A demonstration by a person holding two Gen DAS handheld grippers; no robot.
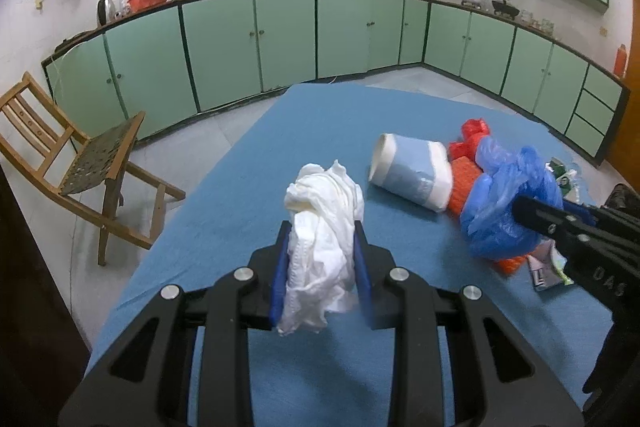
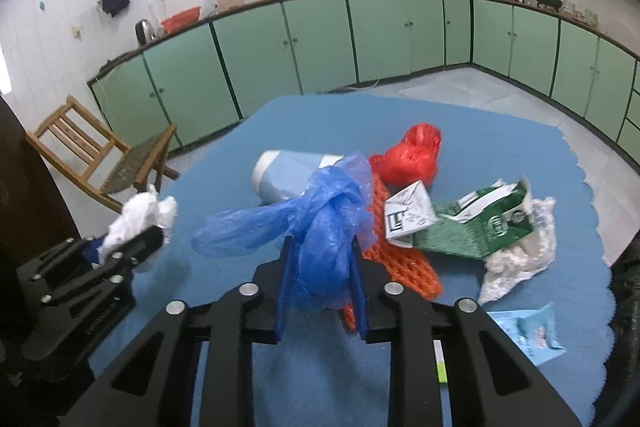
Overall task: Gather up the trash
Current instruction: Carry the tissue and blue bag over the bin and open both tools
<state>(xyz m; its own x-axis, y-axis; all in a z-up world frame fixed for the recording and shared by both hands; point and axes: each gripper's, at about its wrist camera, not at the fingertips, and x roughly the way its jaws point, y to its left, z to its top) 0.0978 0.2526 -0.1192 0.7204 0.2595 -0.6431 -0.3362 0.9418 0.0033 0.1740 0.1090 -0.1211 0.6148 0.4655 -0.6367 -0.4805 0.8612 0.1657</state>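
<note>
Left wrist view shows a crumpled white tissue (image 1: 320,243) pinched between the blue pads of the left hand-held gripper (image 1: 320,267), its loose ends sticking out above and below the fingers, lifted over the blue-covered counter (image 1: 224,227). It looks feather-light and soft, so it should hold with little squeeze, though a loose flap could slip free; gripping it through the thick middle of the wad, as here, seems safest. In the right wrist view, the right hand-held gripper (image 2: 320,279) is pressed onto a knotted blue plastic bag (image 2: 320,227); one limp lobe trails out to the left. The film is light, slick and crushable, so I judge the knot or the bunched body the best place to grip. Both grippers point forward and slant down toward the counter, side by side, the left one visible at the left edge of the right wrist view. Beyond the bag on the counter lie a tipped paper cup (image 2: 288,175), an orange foam net (image 2: 396,267), a red plastic bag (image 2: 412,155), a torn green carton (image 2: 472,223), more crumpled white paper (image 2: 520,259) and a pale blue wrapper (image 2: 528,331). No bin shows in either view.
</note>
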